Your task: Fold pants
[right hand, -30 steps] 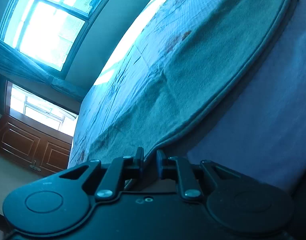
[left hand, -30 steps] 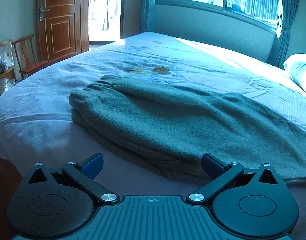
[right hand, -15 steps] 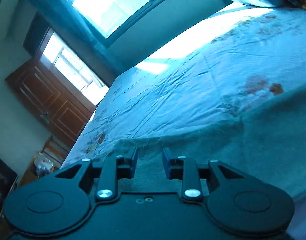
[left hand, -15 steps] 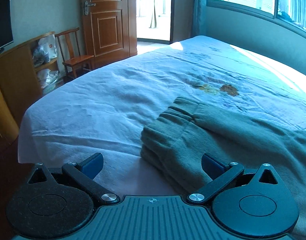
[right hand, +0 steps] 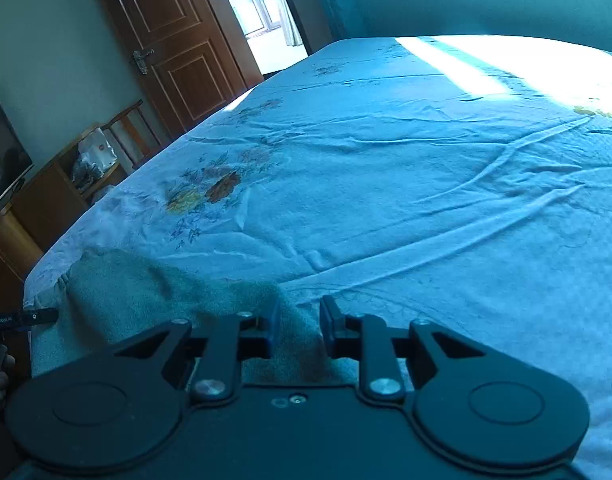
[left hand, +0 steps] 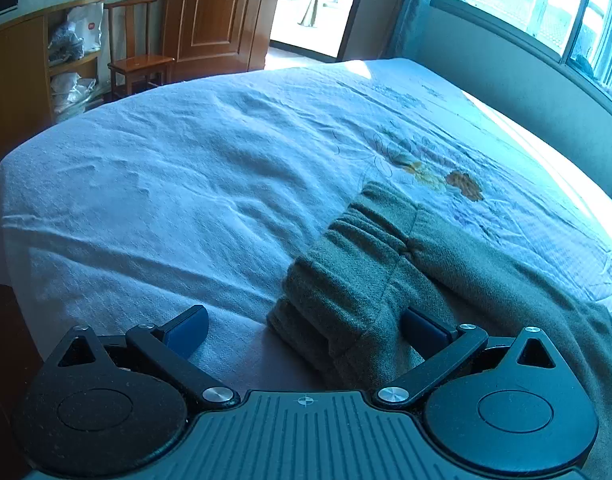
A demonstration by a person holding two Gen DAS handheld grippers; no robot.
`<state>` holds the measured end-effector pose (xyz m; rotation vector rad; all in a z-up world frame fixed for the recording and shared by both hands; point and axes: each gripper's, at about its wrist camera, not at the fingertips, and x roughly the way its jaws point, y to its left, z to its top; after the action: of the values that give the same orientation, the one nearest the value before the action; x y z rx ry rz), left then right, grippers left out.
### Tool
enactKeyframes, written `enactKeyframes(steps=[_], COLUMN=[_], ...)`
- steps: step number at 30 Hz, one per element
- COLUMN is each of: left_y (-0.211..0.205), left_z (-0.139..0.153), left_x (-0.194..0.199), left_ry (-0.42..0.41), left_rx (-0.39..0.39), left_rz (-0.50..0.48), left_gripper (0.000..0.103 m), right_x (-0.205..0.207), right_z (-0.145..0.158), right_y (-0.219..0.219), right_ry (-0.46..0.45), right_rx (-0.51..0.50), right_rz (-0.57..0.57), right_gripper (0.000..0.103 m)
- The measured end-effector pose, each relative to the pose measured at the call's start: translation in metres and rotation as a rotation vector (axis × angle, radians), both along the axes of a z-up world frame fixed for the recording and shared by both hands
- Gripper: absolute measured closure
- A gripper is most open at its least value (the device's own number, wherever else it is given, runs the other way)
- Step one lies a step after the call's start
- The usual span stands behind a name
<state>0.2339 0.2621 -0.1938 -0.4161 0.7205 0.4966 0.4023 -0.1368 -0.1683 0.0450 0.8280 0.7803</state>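
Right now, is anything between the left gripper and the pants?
Nothing visible. The left gripper is open, with the pants waistband end already between its fingers on the bed.

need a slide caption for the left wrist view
Left tongs open wide at the waistband end of green pants lying folded on a blue bedsheet.

Both wrist views low, close over the bed (left hand: 154, 184) — facing the door (right hand: 178, 40), sharing pants (left hand: 366, 264).
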Motion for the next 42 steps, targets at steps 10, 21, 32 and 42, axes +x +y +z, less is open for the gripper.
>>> enactKeyframes(steps=[10, 21, 32, 42], left_y=[-0.002, -0.020, -0.019, -0.089], left_z=[-0.010, -0.001, 0.008, 0.026], left_x=[-0.004, -0.004, -0.011, 0.008], left_ry=[-0.010, -0.068, -0.034, -0.083], left_rx=[-0.019, 0.030, 0.108, 0.145], left_rz=[0.000, 0.009, 0.017, -0.199], left_gripper=[0.000, 0.036, 0.018, 0.018], right_x=[0.029, 0.017, 0.009, -0.085], right_z=[-0.011, -0.007, -0.003, 0.009], right_y=[0.011, 0.043, 0.009, -0.063], right_ry=[0.160, 0.064, -0.007, -0.043], right_rx=[0.113, 0.033, 0.060, 0.078], right_rz=[0.332, 0.178, -0.023, -0.196], right_gripper=[0.084, 0.103, 0.098, 0.094])
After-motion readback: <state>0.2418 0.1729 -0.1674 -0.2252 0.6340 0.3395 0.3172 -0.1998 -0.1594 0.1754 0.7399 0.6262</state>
